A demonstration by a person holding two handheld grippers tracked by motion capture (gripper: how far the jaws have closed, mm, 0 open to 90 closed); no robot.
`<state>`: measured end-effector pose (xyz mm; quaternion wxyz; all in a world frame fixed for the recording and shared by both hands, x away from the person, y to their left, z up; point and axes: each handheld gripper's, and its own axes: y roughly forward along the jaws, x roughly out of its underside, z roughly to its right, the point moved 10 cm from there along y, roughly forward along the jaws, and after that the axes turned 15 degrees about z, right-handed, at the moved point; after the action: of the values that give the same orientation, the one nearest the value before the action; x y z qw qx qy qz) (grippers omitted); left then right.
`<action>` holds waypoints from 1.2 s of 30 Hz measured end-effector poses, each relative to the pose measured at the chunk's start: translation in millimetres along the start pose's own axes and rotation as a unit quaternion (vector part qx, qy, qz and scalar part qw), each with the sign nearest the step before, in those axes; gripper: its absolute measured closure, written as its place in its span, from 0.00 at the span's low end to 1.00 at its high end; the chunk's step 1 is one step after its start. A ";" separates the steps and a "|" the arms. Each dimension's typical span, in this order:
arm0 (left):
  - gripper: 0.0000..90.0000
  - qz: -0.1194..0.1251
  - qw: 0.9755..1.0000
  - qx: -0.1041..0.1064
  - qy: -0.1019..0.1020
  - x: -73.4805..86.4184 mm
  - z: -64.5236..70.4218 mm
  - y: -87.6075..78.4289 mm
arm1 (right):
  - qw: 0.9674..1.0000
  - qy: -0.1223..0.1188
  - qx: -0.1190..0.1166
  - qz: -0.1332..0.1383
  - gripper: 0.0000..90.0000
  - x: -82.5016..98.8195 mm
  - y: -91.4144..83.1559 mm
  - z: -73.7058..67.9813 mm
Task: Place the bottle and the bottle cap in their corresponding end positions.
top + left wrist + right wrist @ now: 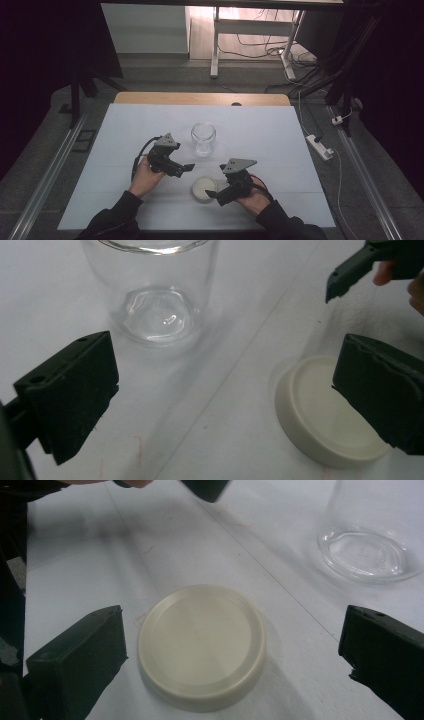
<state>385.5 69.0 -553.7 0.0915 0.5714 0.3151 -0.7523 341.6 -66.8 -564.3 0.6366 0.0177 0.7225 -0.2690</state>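
An empty clear glass jar (203,138) stands upright near the middle of the white table; it is also in the left gripper view (155,295) and the right gripper view (372,535). A cream round lid (204,189) lies flat in front of it (325,412) (201,645). My left gripper (189,168) is open, left of the lid and below the jar, jaws wide with nothing between them (225,400). My right gripper (212,194) is open beside the lid's right edge; in its own view the jaws stand either side of the lid (232,660) without touching it.
The white table (120,150) has a wooden strip along its far edge (200,98). A power strip (320,146) and cables lie on the floor to the right. A desk frame (215,45) stands beyond the table.
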 end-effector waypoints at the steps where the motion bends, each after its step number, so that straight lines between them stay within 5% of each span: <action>1: 0.00 0.001 1.000 0.001 -0.002 0.5 1.6 -2.3 | 1.000 0.001 0.001 0.000 0.00 -0.2 -1.2 0.5; 20: 0.00 0.010 1.000 0.003 -0.027 21.9 26.0 -47.9 | 0.999 0.010 0.033 -0.007 0.00 0.6 -37.4 15.2; 36: 0.00 0.021 0.998 -0.030 -0.051 45.4 31.3 -92.8 | 0.997 0.021 0.079 -0.003 0.00 13.2 -80.7 30.1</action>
<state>299.2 133.9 -556.4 0.1408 0.5357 0.3201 -0.7686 336.8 -152.3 -548.4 0.6169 0.0713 0.7124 -0.3268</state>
